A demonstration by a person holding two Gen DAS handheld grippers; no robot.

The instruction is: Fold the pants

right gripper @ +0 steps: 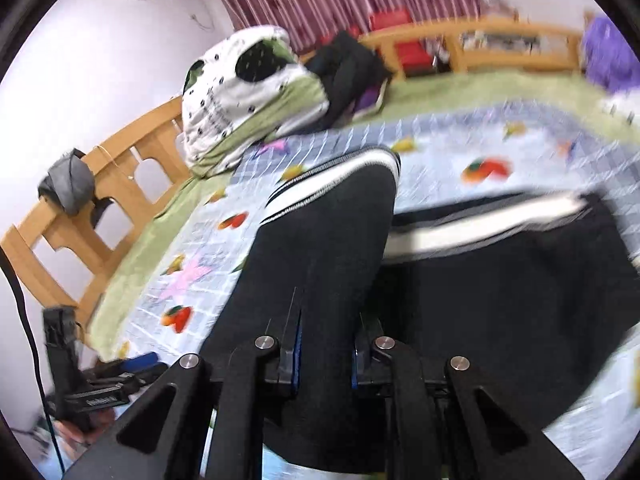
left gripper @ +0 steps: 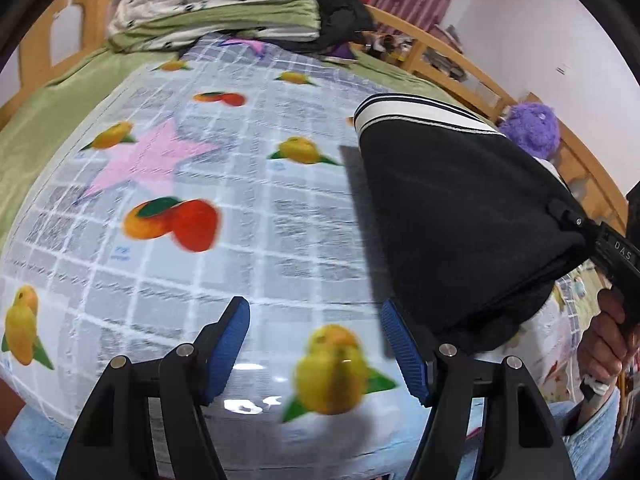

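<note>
The black pants with a black-and-white striped waistband lie folded on the fruit-print sheet at the right of the left wrist view. My left gripper is open and empty over the sheet, just left of the pants. My right gripper is shut on a fold of the black pants and holds it lifted; the rest of the pants lies on the sheet to the right. The right gripper also shows at the pants' right edge in the left wrist view.
A pile of folded bedding and dark clothes sits at the head of the bed. A wooden bed rail runs round the far sides. A purple plush toy lies by the right rail.
</note>
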